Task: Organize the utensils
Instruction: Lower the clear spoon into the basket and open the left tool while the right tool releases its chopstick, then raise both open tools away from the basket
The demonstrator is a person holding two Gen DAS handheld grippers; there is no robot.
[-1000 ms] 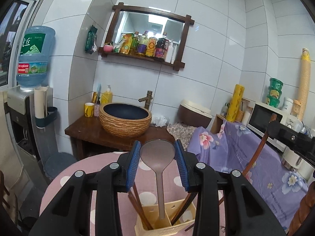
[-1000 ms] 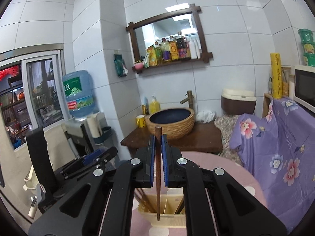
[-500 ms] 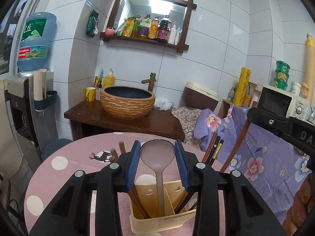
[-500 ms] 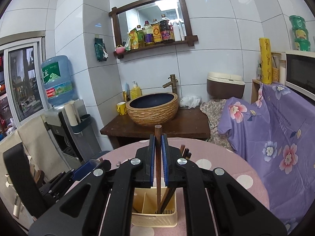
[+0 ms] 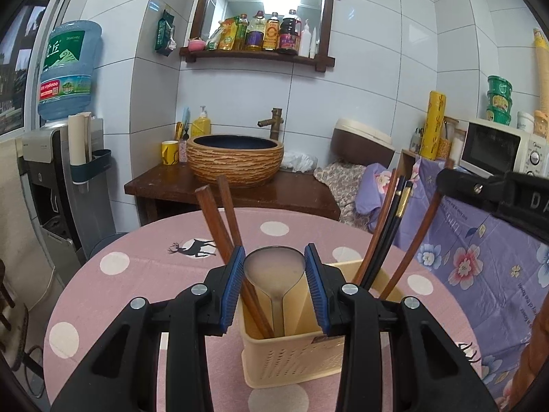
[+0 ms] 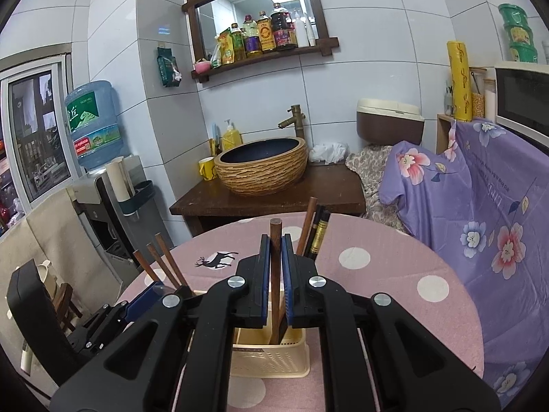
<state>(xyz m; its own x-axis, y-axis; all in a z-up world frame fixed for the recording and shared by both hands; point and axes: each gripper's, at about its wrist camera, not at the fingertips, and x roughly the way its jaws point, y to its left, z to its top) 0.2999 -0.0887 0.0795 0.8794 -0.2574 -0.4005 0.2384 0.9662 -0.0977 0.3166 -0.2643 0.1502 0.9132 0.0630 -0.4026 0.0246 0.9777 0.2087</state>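
Note:
My left gripper is shut on the bowl of a grey-brown spoon, whose handle reaches down into the middle compartment of a cream utensil caddy on the pink dotted table. Brown chopsticks lean out of the caddy's left compartment, and brown and black chopsticks out of its right one. My right gripper is shut on a single brown chopstick, held upright with its lower end inside the caddy. In the right wrist view the left gripper shows at lower left.
The round pink table carries only the caddy. Behind it stands a dark wooden stand with a woven basin. A water dispenser stands at left. A purple flowered cloth covers furniture at right, with a microwave above.
Both grippers have come down toward the caddy with the spoon and the chopstick still gripped; both lower ends now sit deeper in the caddy. The caddy looks larger and closer.

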